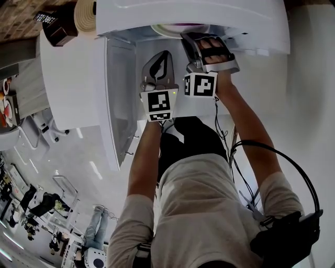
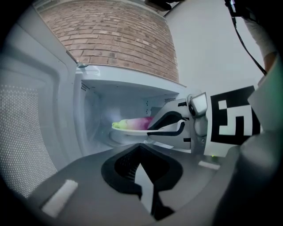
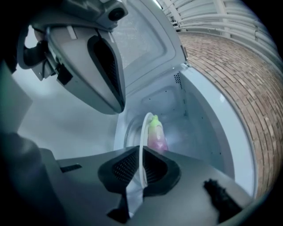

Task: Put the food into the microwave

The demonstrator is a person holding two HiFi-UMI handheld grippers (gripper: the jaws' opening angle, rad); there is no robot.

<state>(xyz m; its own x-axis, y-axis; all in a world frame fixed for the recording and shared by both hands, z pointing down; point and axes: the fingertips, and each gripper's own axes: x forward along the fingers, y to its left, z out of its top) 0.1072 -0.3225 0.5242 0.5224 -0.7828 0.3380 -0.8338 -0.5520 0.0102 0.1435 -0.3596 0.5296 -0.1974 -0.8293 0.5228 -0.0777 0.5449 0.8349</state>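
Observation:
A white microwave (image 1: 209, 15) stands with its door (image 1: 118, 99) swung open to the left. My right gripper (image 1: 194, 37) is shut on the rim of a white plate (image 3: 142, 137), which it holds inside the cavity mouth. On the plate lies the pink and green food (image 3: 155, 132). The left gripper view shows the same plate (image 2: 130, 130) and food (image 2: 132, 123) level above the turntable, with the right gripper (image 2: 154, 129) clamped on the plate's edge. My left gripper (image 1: 164, 54) hangs just left of the right one, in front of the opening, jaws together and holding nothing.
Behind the microwave is a brick wall (image 2: 119, 39). A dark box (image 1: 57, 29) and a pale roll (image 1: 86, 14) sit on the white cabinet (image 1: 68, 78) left of the door. Cables (image 1: 272, 157) trail from my right arm. People stand far off at the lower left.

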